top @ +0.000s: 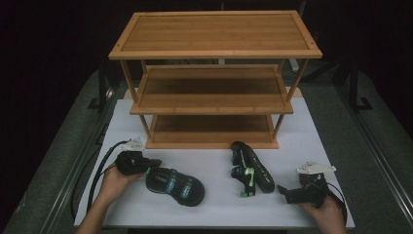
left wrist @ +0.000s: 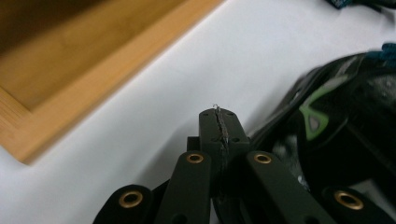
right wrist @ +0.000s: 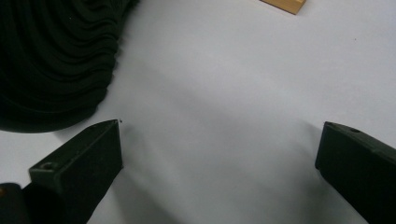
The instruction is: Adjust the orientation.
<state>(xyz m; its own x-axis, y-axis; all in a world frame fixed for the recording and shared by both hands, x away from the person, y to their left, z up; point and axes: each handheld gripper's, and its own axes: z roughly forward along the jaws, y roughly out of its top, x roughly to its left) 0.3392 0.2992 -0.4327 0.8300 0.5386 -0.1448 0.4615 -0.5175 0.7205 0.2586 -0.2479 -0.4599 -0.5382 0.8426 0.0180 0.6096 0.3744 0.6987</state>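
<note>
- Sandals, two of them, on the white table (top: pixel 214 161) in front of the bamboo shoe rack (top: pixel 214 80), so my guess is they're meant to end up on its shelves
- left sandal (top: pixel 175 186) sits lower left of centre in the high view, flat on its sole with the straps up, pointing off toward the lower right
- right sandal (top: pixel 251 168) is just right of centre, tipped on its side, green strap bits showing
- left gripper (top: pixel 152 165) has its tip right at the heel end of the left sandal; in the left gripper view the jaws are pressed fully together with nothing I can see between them, sandal (left wrist: pixel 336 126) just beside at the right. Looks like it closed beside the strap rather than on it, or it's about to nudge
- right gripper (top: pixel 288 194) rests low at the lower right, near the tipped sandal, jaws wide apart and empty, dark sole (right wrist: pixel 56 60) at upper left of its own view. Probably parked ready for its turn
</note>
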